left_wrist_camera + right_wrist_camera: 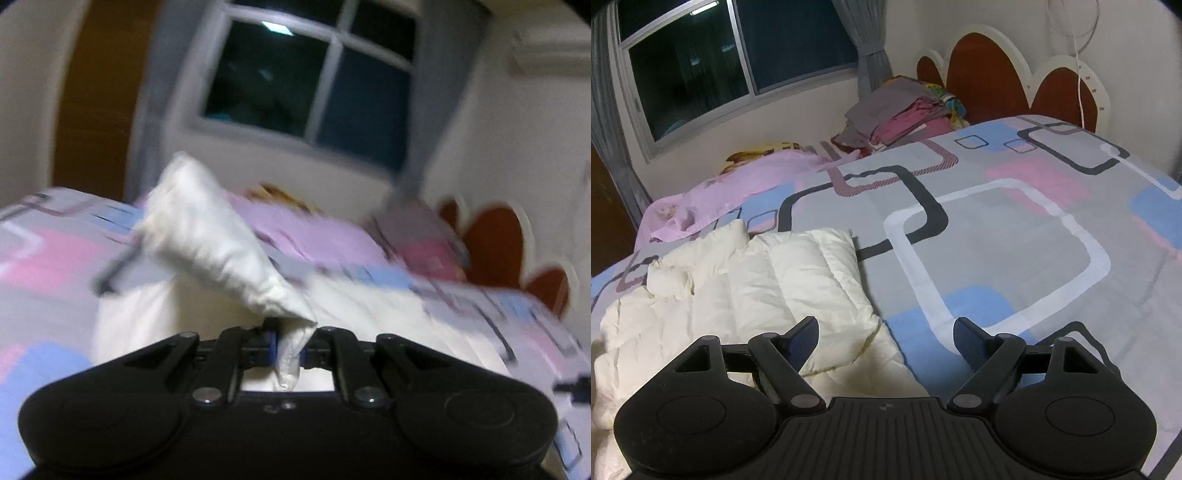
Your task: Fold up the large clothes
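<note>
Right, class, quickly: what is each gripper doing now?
Left gripper: closed on a fold of the white jacket, lifting it.
Right gripper: open, holding nothing, above the bed.

Matte black bodies with round pivot discs and silver screws are seen on the left gripper (287, 349) and right gripper (885, 338); blue pads line the fingers at twelve o'clock

The jacket (738, 288) lies on the bed (1015, 229), toward its left side. Behind it lies a sheet (738, 184) along the bed's far edge. A pile of clothes (897, 114) sits further back, beside the headboard (990, 77), below the window (720, 62).
</note>
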`<state>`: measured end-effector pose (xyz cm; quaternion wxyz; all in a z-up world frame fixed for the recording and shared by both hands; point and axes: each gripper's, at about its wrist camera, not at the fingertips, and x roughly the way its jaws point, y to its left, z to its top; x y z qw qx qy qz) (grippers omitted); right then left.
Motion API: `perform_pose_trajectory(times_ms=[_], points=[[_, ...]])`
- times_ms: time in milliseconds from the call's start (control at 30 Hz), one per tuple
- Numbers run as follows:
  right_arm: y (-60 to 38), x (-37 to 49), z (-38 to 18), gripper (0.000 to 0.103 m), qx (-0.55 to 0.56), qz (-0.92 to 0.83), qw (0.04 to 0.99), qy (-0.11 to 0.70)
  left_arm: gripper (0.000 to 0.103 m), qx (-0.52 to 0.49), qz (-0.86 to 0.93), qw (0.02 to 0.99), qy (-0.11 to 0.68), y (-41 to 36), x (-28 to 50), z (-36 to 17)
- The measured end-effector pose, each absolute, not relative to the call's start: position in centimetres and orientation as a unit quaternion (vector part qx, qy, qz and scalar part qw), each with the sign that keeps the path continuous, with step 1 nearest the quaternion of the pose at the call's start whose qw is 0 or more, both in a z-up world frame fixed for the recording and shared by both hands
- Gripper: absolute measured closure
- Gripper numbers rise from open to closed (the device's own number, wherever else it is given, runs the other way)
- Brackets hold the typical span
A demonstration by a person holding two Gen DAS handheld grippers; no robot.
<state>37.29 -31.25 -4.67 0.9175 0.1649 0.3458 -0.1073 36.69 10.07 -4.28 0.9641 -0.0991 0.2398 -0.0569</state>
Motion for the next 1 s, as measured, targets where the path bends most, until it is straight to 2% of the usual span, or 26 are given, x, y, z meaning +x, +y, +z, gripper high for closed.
perform_pose_trajectory(times_ms=[233,267,400,433,467,600,700,767,900,1000], points=[[-34.4,36.8,-5.2,0.023,0.193,-0.100,0.912,0.349,0.093,-0.033,-0.143,0.938,0.315,-1.7,40.6,-7.4],[-34.9,36.7,-5.4,0.023,0.202,-0.095,0.910,0.349,0.087,-0.028,-0.154,0.932,0.326,-3.1,40.5,-8.1],[-36.3,36.1,-5.4,0.022,0.230,-0.069,0.909,0.341,0.054,-0.016,-0.191,0.918,0.348,-7.0,40.3,-9.7],[-36.4,36.1,-5.4,0.022,0.231,-0.065,0.909,0.340,0.024,-0.016,-0.198,0.919,0.340,-7.1,39.6,-9.3],[-36.4,36.1,-5.3,0.022,0.233,-0.059,0.910,0.339,0.005,-0.019,-0.196,0.924,0.328,-6.7,38.7,-8.9],[-35.8,37.0,-5.4,0.022,0.253,-0.033,0.907,0.335,0.007,-0.040,-0.182,0.938,0.293,-4.0,36.6,-7.5],[-34.0,38.4,-5.5,0.022,0.265,0.008,0.902,0.340,0.017,-0.060,-0.139,0.950,0.271,0.3,36.9,-6.4],[-32.4,39.5,-5.6,0.022,0.268,0.038,0.899,0.343,0.018,-0.076,-0.103,0.955,0.268,3.9,36.4,-6.1],[-28.6,42.1,-6.0,0.022,0.257,0.087,0.894,0.357,0.020,-0.108,-0.035,0.954,0.278,9.8,35.6,-6.3],[-26.4,43.5,-6.4,0.023,0.241,0.104,0.891,0.370,0.030,-0.095,0.000,0.945,0.313,12.3,35.3,-7.9]])
